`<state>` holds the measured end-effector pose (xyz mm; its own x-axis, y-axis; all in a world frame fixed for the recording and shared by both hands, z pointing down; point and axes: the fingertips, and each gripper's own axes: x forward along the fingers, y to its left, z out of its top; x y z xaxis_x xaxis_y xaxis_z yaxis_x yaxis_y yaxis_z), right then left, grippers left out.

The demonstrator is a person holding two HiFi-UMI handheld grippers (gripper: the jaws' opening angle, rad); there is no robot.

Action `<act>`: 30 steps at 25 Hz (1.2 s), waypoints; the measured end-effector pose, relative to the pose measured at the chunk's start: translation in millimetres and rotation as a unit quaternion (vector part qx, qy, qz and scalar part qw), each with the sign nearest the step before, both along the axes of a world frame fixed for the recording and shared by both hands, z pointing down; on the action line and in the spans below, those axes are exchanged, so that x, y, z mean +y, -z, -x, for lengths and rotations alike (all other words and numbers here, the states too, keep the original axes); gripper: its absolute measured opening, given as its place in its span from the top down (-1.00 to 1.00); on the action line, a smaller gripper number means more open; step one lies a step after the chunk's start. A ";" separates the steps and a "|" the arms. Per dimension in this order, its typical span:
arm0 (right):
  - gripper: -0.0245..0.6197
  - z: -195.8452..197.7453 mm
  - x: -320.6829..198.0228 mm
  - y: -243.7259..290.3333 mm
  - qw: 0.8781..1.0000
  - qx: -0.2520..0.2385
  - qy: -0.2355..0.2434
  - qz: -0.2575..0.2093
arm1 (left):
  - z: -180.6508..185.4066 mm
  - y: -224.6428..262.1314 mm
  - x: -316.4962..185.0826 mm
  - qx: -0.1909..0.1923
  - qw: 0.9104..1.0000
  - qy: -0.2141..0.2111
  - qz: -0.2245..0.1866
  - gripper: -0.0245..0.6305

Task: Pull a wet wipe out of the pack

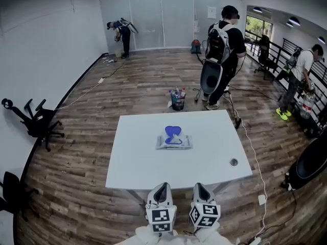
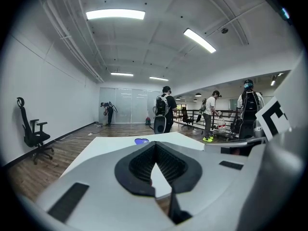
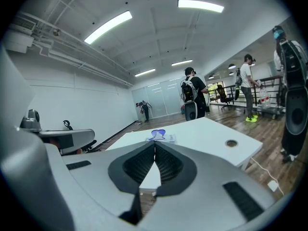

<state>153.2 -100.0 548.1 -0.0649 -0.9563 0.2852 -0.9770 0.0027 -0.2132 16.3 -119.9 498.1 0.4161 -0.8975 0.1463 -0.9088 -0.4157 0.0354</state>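
Left tongs [image 2: 155, 146], right tongs [image 3: 155, 144] pressed together, empty; wipe pack [image 1: 174, 141] on table [image 1: 135, 165], bucket [image 1: 178, 100] beyond.

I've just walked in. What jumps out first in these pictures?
A white table stands on the wooden floor, with a wet wipe pack and its blue flap near the middle. At its near edge the left gripper and right gripper sit side by side, both shut and empty. Beyond the table stands a person wearing a backpack.

no legible text anywhere, wipe pack [image 1: 174, 141] print too small to read
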 end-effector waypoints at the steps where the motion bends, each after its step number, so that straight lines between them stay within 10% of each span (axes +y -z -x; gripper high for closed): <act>1: 0.90 -2.0 -1.4 -0.8 1.000 0.000 -0.001 0.001 | -1.7 0.1 -1.7 0.001 1.000 -0.001 -0.001 0.92; 30: 0.90 -11.8 -90.3 -1.9 1.000 0.007 0.000 0.002 | -9.0 -4.1 -92.6 0.009 1.000 0.004 0.003 0.93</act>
